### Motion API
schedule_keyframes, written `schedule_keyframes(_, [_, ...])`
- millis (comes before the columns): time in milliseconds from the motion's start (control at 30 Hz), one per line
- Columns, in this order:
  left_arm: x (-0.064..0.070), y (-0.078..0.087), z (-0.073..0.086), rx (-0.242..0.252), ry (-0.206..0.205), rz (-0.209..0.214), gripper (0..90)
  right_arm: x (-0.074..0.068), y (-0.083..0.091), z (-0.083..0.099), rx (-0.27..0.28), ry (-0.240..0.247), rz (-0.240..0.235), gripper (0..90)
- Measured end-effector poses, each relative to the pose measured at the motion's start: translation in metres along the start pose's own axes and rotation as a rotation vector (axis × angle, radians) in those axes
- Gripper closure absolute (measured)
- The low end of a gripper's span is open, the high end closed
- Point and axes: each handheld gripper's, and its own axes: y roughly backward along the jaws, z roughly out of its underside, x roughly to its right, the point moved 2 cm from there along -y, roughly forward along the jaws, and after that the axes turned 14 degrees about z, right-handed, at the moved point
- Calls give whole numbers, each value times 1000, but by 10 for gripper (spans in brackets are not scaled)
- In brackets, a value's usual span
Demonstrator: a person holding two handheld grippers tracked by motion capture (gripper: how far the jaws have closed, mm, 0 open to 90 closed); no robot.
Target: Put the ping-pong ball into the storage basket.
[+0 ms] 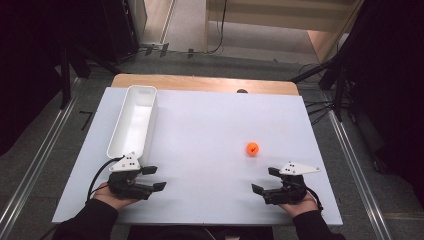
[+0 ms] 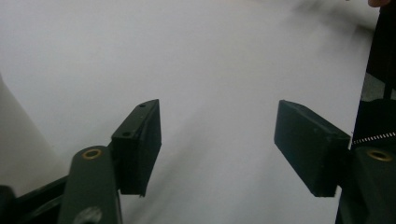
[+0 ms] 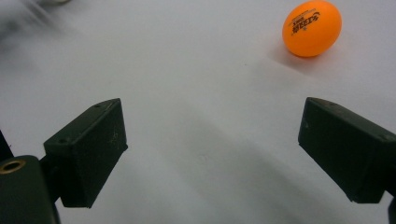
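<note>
White table top point(image 1: 200, 130) held an orange ping-pong ball point(image 1: 253, 148) on its right side, just ahead of the right gripper point(image 1: 265, 180), whose jaws stood wide apart. It looked light, smooth and rolly (easy to knock away), so pinch it gently across its middle.
</note>
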Motion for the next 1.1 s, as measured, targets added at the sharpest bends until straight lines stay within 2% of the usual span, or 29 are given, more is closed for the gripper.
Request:
schedule_keyframes(133, [0,-1,0,-2,11,4,306,0,0,0,-1,-1,1,64])
schedule_keyframes(533, [3,-1,0,-4,-8,14,305,-1,-1,0,-4,7,-8,65])
schedule_keyframes(1100, [2,-1,0,-2,-4,19,305,1,-2,-2,3,-2,-5,65])
